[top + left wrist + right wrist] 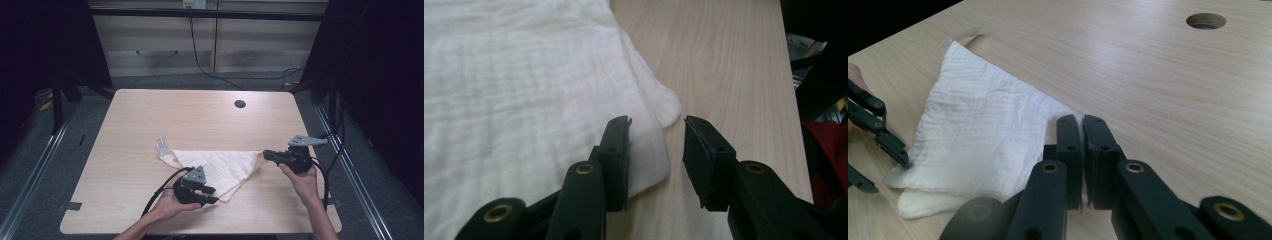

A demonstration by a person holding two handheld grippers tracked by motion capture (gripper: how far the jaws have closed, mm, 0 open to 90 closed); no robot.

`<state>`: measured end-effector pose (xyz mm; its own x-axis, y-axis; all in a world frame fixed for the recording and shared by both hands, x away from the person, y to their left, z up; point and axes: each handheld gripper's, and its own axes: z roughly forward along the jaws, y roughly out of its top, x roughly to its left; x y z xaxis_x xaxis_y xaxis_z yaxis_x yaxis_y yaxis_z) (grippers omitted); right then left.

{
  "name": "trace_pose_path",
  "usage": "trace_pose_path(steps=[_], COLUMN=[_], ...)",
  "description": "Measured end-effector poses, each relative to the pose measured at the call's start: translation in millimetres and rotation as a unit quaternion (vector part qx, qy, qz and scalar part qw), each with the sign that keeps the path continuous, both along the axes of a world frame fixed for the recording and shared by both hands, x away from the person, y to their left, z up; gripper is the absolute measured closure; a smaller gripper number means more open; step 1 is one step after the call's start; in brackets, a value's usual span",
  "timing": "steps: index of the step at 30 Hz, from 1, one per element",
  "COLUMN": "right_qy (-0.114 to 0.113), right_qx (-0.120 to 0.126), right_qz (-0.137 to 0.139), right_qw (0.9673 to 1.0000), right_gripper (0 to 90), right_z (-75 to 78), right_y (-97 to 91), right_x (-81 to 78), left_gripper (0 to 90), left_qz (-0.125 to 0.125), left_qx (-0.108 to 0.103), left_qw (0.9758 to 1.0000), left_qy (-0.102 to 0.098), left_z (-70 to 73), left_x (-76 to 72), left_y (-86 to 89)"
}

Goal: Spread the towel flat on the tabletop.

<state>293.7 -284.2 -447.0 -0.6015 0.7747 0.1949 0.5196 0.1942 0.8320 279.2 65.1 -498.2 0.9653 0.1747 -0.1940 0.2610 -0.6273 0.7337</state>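
Wooden table (150,120) with round hole (240,104), grey floor (45,165), possibly drawers (155,50) behind

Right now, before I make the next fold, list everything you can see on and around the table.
cloth: one, white, folded into a triangle, near middle of table
label: one, pale, at the cloth's far left corner
table: one, light wood
cable hole: one, dark, far right of tabletop
cabinet: one, pale, behind the table
left claw: black, jaws apart around the cloth's near corner, one jaw over the cloth
right claw: black, jaws together at the cloth's right corner
hands: two, one on each claw
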Motion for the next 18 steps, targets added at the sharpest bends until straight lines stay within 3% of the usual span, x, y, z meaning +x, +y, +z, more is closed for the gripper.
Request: trace_pose_path(steps=[3,6,14,15,18], right_qy=[0.001,0.002,0.002,0.004,0.008], right_qx=[0.001,0.001,0.003,0.006,0.002], right_qz=[-0.003,-0.003,0.001,0.003,0.005], right_qw=[1.0,1.0,1.0,1.0,1.0], right_gripper=[86.3,86.2,85.4,85.4,85.4], right_z=[-0.5,-1.3,-2.0,-2.1,-3.1], right_y=[-1.6,-2.3,-2.2,-1.6,1.2], right_x=[-0.1,-0.2,-0.2,-0.2,0.6], left_gripper=[60.1,59.5,60.7,59.6,59.3], left_qz=[0.001,0.015,0.014,0.014,0.009], left_qx=[0.01,0.003,0.011,0.005,0.01], left_qw=[0.9998,0.9997,0.9992,0.9993,0.9986], left_qy=[-0.015,-0.019,-0.036,-0.035,-0.051], left_z=[-0.7,0.3,-4.1,-5.0,-4.8], left_x=[-2.3,-0.8,-4.2,-5.1,-7.3], left_y=[-1.1,1.1,2.3,1.4,0.1])
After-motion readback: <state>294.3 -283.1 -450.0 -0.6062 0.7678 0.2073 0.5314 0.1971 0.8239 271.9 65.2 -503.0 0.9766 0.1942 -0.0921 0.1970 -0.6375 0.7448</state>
